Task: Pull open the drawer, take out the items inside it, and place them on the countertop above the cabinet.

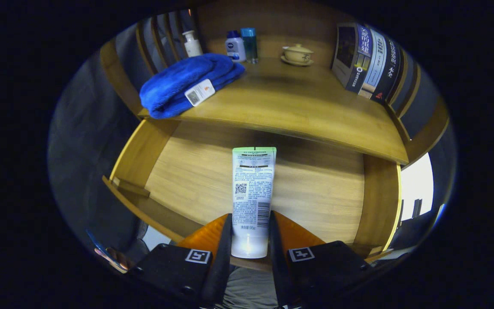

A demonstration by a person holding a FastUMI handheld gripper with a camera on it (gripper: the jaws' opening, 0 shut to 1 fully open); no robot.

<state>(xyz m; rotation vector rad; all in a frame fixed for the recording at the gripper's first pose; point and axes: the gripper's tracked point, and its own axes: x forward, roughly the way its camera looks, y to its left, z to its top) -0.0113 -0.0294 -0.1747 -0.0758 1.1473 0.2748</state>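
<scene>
A white tube with a green end and printed text (252, 193) stands between the two fingers of my gripper (250, 229), and both fingers press on its lower part. The tube hangs over the open wooden drawer (187, 171), whose bare floor shows behind it. The wooden countertop (298, 111) lies above and beyond the drawer. On it rests a folded blue towel (187, 83) with a white tag, near the countertop's left front corner.
At the back of the countertop stand a white pump bottle (192, 43), a small blue-capped bottle (235, 46) and a teal bottle (249, 43). A lidded cup on a saucer (297, 54) sits further right. Several books (369, 64) lean at the right end.
</scene>
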